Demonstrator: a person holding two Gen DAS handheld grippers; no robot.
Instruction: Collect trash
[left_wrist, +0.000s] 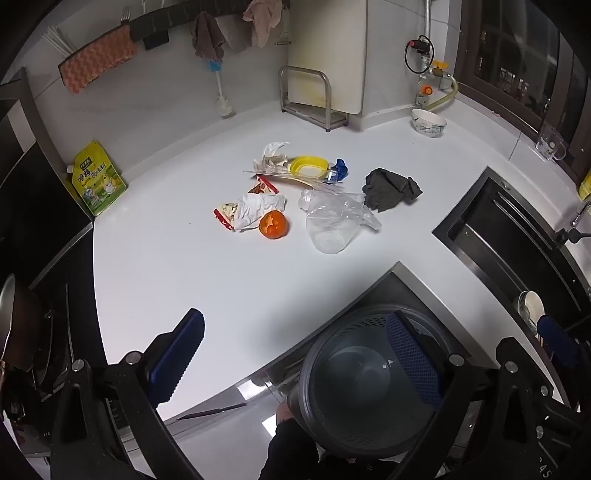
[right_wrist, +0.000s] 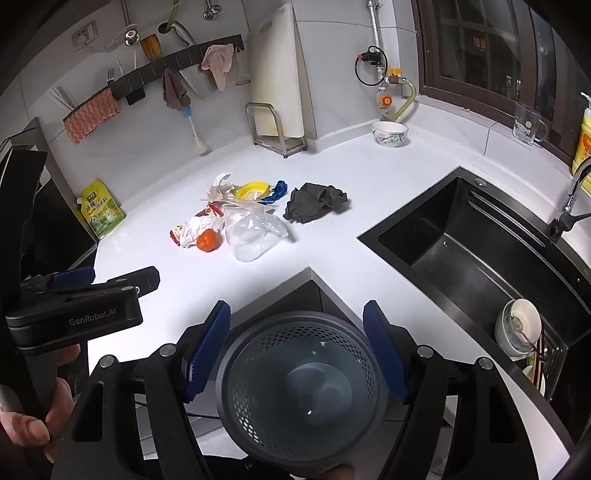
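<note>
A pile of trash lies on the white counter (left_wrist: 184, 266): an orange peel (left_wrist: 273, 224), crumpled snack wrappers (left_wrist: 251, 208), a clear plastic bag (left_wrist: 334, 219), a yellow lid (left_wrist: 308, 166), a blue scrap (left_wrist: 340, 168) and a dark crumpled cloth (left_wrist: 391, 188). The same pile shows in the right wrist view, with the peel (right_wrist: 208, 240), bag (right_wrist: 253, 232) and cloth (right_wrist: 314, 201). A grey perforated bin (right_wrist: 301, 387) stands on the floor below the counter corner, also in the left view (left_wrist: 369, 380). My left gripper (left_wrist: 299, 354) is open over the counter edge. My right gripper (right_wrist: 297, 347) is open above the bin.
A black sink (right_wrist: 476, 240) with dirty bowls (right_wrist: 517, 326) is at the right. A white bowl (right_wrist: 389, 133), a glass mug (right_wrist: 528, 123), a cutting board in a rack (right_wrist: 275, 110) and a yellow pouch (right_wrist: 101, 212) stand at the counter's back and left. A stove (left_wrist: 44, 332) is at the left.
</note>
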